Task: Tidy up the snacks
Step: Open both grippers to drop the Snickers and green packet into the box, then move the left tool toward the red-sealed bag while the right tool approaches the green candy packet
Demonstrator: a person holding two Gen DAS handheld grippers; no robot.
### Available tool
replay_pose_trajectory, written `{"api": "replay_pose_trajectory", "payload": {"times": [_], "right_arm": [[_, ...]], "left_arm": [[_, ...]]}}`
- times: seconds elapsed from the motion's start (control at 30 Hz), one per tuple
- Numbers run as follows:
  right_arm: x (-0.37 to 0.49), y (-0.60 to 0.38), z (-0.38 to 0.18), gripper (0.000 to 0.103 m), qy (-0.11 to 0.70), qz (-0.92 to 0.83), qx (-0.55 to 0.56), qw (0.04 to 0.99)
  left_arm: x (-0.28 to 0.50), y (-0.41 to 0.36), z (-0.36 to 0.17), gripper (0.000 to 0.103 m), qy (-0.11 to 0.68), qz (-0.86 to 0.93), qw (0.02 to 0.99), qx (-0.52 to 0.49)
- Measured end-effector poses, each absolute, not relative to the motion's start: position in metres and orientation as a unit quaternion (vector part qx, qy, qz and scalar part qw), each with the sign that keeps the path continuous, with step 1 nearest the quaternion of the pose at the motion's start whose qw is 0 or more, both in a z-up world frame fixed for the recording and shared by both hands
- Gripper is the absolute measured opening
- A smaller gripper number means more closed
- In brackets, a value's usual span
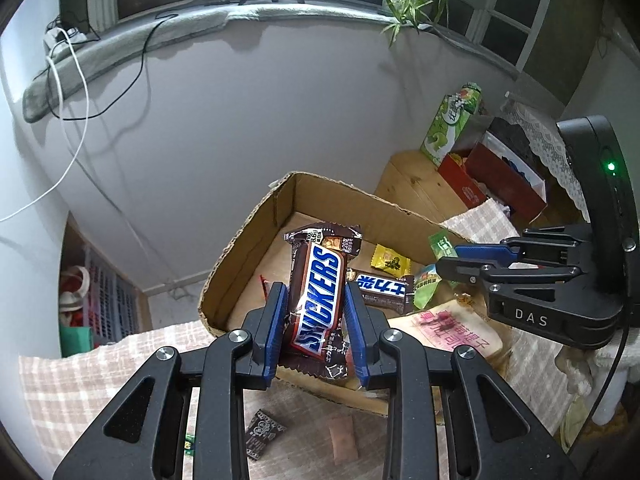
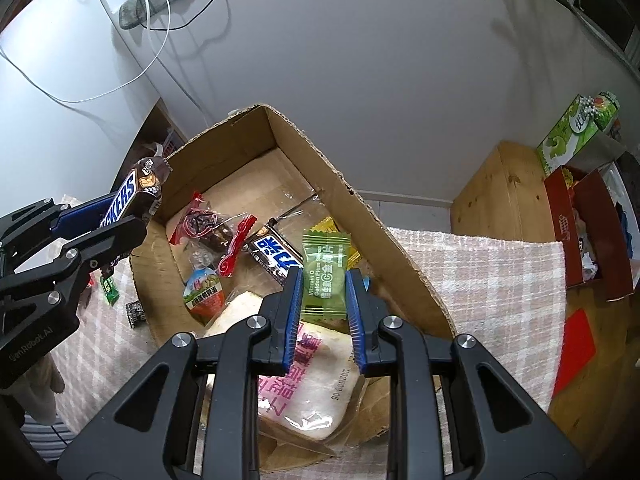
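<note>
1. My left gripper [image 1: 316, 322] is clamped on a Snickers bar [image 1: 318, 300], holding it in the air just above the near edge of the cardboard box [image 1: 240, 240].
2. My right gripper [image 2: 322, 312] is clamped on a small green plum-candy packet [image 2: 325, 276], which hangs over the box interior, above a wrapped slice of bread with pink print [image 2: 316, 384].
3. Already in the box, as far as I can see: a second dark chocolate bar with blue lettering [image 2: 276, 258], a red-wrapped sweet [image 2: 206, 226], a yellow candy packet [image 1: 390, 262], a colourful egg-shaped snack [image 2: 204, 292] and the bread.
4. Left outside on the checked cloth [image 1: 80, 380]: a small dark packet [image 1: 264, 438], a pinkish packet [image 1: 342, 438] and a small green candy [image 2: 109, 290] beside the box.
5. I judge the job well past halfway: both held snacks need dropping in, then the strays on the cloth collected.
</note>
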State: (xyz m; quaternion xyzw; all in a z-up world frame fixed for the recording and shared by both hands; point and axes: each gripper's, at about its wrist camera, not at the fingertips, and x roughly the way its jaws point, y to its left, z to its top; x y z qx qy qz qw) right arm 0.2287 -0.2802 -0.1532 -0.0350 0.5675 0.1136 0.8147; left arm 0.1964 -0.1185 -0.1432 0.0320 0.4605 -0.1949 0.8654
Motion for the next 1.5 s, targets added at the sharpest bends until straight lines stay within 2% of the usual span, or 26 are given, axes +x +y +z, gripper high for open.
{"api": "replay_pose_trajectory", "payload": {"times": [0.13,0.27,0.67,0.73,0.8,0.97,1.1,1.23,1.27,1.33,1.5], "right_arm": [[0.228,-0.280,-0.152,0.024,0.566,0.110,-0.039,0.816],[0.227,-0.279,-0.149,0.034,0.563,0.110,-0.040,0.818],[0.211,-0.276,-0.124,0.034,0.545,0.123,-0.032,0.829],[0.206,-0.275,-0.119,0.039,0.544,0.128,-0.029,0.829],[0.199,-0.271,-0.115,0.051,0.540,0.131,-0.032,0.831],[0.186,-0.263,-0.109,0.052,0.536,0.140,-0.036,0.832],[0.176,-0.256,-0.103,0.060,0.531,0.150,-0.030,0.834],[0.164,-0.246,-0.099,0.061,0.527,0.162,-0.030,0.834],[0.161,-0.242,-0.098,0.061,0.526,0.165,-0.032,0.834],[0.154,-0.235,-0.098,0.061,0.525,0.174,-0.036,0.832],[0.141,-0.216,-0.105,0.062,0.532,0.200,-0.042,0.822]], "left_arm": [[0.197,-0.119,-0.143,0.028,0.463,-0.193,0.864,0.035],[0.196,-0.119,-0.139,0.028,0.459,-0.193,0.867,0.033],[0.180,-0.114,-0.117,0.028,0.433,-0.191,0.880,0.034],[0.174,-0.111,-0.110,0.028,0.425,-0.192,0.884,0.032],[0.169,-0.109,-0.104,0.028,0.420,-0.191,0.887,0.029],[0.154,-0.103,-0.092,0.028,0.405,-0.188,0.894,0.028],[0.142,-0.097,-0.083,0.028,0.395,-0.183,0.900,0.034],[0.130,-0.087,-0.079,0.028,0.391,-0.178,0.902,0.034],[0.128,-0.083,-0.079,0.029,0.392,-0.176,0.903,0.031],[0.123,-0.073,-0.081,0.039,0.394,-0.169,0.903,0.023],[0.108,-0.028,-0.094,0.040,0.415,-0.135,0.900,-0.014]]}}
